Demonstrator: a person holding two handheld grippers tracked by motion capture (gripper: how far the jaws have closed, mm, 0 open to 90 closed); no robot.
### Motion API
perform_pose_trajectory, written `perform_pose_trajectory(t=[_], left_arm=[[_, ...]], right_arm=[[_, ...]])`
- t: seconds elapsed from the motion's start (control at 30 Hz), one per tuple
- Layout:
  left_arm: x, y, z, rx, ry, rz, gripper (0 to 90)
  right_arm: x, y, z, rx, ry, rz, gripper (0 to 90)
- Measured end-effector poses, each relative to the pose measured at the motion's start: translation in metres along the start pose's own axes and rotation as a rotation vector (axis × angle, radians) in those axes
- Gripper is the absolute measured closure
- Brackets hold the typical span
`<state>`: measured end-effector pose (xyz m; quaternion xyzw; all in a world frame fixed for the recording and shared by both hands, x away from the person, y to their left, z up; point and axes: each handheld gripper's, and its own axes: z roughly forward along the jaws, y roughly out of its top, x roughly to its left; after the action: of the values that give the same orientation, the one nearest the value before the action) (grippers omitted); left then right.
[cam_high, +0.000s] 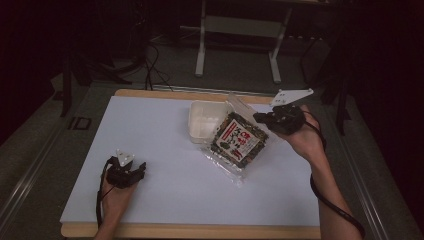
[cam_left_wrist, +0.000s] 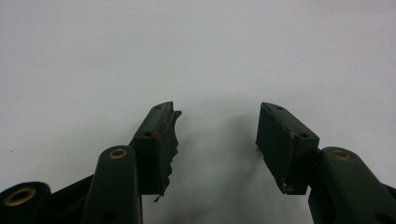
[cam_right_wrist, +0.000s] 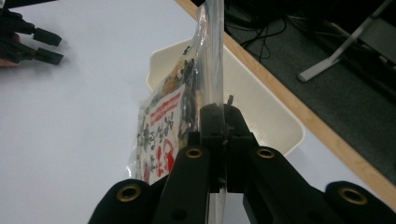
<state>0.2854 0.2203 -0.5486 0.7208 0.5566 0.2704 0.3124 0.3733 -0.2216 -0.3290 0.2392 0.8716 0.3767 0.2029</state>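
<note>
While the right gripper (cam_high: 264, 119) has its jaws clamped together on the clear edge of the snack bag (cam_high: 239, 141), the bag hangs tilted, its lower corner at about five o'clock resting on or just above the white table (cam_high: 150, 130); I cannot tell which. In the right gripper view the plastic film runs straight up between the closed jaws, and the printed red and white label faces the table's open side. The white tray (cam_high: 204, 120) sits empty at the bag's ten o'clock, touching or just behind it, near the table's far edge. The left gripper (cam_high: 131, 170) rests low at seven o'clock on the table, well apart from the bag, with its jaws spread and nothing between them.

As a judgement, the pick-up is done and the bag is half lifted; carrying it over the tray, lowering it in and letting go are left.
</note>
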Motion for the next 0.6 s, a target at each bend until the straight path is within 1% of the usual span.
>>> perform_pose_trajectory(t=[0.03, 0.1, 0.27, 0.33, 0.37, 0.53, 0.6], left_arm=[[0.0, 0.0, 0.0, 0.001, -0.001, 0.001, 47.3], [0.0, 0.0, 0.0, 0.001, -0.001, 0.001, 47.2], [0.0, 0.0, 0.0, 0.001, -0.003, 0.0, 47.2], [0.0, 0.0, 0.0, 0.001, -0.003, 0.0, 47.2], [0.0, 0.0, 0.0, 0.001, -0.003, 0.0, 47.2], [0.0, 0.0, 0.0, 0.0, -0.004, 0.0, 47.1], [0.0, 0.0, 0.0, 0.0, -0.004, 0.001, 47.1]], right_arm=[[-0.002, 0.007, 0.001, 0.008, -0.016, -0.028, 89.6], [-0.002, 0.012, 0.002, 0.012, -0.025, -0.052, 89.6], [0.002, 0.022, 0.006, 0.034, -0.069, -0.113, 89.6], [0.003, 0.023, 0.007, 0.038, -0.077, -0.121, 89.6], [0.004, 0.027, 0.008, 0.043, -0.085, -0.136, 89.6], [0.004, 0.034, 0.009, 0.042, -0.105, -0.16, 89.6], [0.004, 0.037, 0.009, 0.045, -0.123, -0.171, 89.6]])
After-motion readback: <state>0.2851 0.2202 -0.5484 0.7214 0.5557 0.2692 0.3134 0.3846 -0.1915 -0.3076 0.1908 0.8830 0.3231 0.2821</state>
